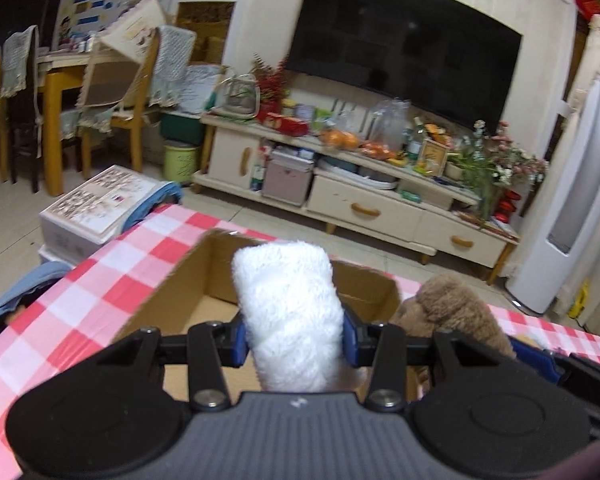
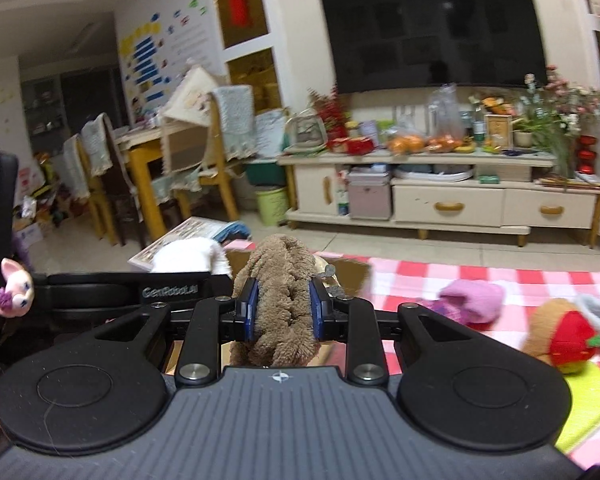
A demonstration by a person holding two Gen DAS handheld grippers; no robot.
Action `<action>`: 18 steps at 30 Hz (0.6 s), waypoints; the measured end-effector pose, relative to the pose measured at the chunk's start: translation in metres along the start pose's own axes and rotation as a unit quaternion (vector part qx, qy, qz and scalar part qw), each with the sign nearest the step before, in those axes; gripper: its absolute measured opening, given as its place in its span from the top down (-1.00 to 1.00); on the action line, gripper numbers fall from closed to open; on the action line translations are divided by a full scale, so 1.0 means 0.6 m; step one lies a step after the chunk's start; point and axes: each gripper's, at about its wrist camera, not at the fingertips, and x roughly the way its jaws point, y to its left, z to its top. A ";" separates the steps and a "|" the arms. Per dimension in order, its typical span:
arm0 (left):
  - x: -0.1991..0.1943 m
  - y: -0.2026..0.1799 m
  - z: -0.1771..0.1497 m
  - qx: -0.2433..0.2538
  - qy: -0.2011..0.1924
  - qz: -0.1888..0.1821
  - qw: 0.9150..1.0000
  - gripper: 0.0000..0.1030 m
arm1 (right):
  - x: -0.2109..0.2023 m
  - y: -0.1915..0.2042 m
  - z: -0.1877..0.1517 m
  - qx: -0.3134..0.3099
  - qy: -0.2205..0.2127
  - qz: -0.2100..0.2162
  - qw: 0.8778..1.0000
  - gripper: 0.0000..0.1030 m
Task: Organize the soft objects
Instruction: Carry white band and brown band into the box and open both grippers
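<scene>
My left gripper [image 1: 292, 338] is shut on a fluffy white plush [image 1: 288, 312], held over the open cardboard box [image 1: 168, 280] on the red-checked tablecloth [image 1: 80, 300]. My right gripper [image 2: 284, 310] is shut on a brown plush toy [image 2: 284, 292]; that brown plush [image 1: 456, 304] also shows just right of the box in the left wrist view. The white plush [image 2: 188, 258] and the left gripper's black body appear at the left of the right wrist view. The box [image 2: 352, 274] peeks out behind the brown plush.
On the cloth to the right lie a pink plush [image 2: 474, 300] and a brown toy with a red strawberry [image 2: 564, 344], next to a green mat [image 2: 588, 404]. Beyond the table stand a TV cabinet [image 1: 364, 204], a dining table with chairs [image 1: 60, 80] and a white box on the floor [image 1: 96, 204].
</scene>
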 end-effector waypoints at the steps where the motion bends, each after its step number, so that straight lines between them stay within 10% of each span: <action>1: 0.001 0.009 0.000 -0.002 0.003 0.004 1.000 0.18 | 0.008 0.005 -0.001 -0.004 0.004 0.003 1.000 0.38; 14: 0.030 0.055 -0.005 -0.022 0.043 0.038 0.998 0.16 | 0.034 0.033 -0.020 -0.034 0.037 0.006 0.999 0.27; 18: 0.027 0.051 -0.003 -0.020 0.042 0.045 0.998 0.00 | 0.028 0.032 -0.026 -0.040 0.037 -0.001 0.999 -0.16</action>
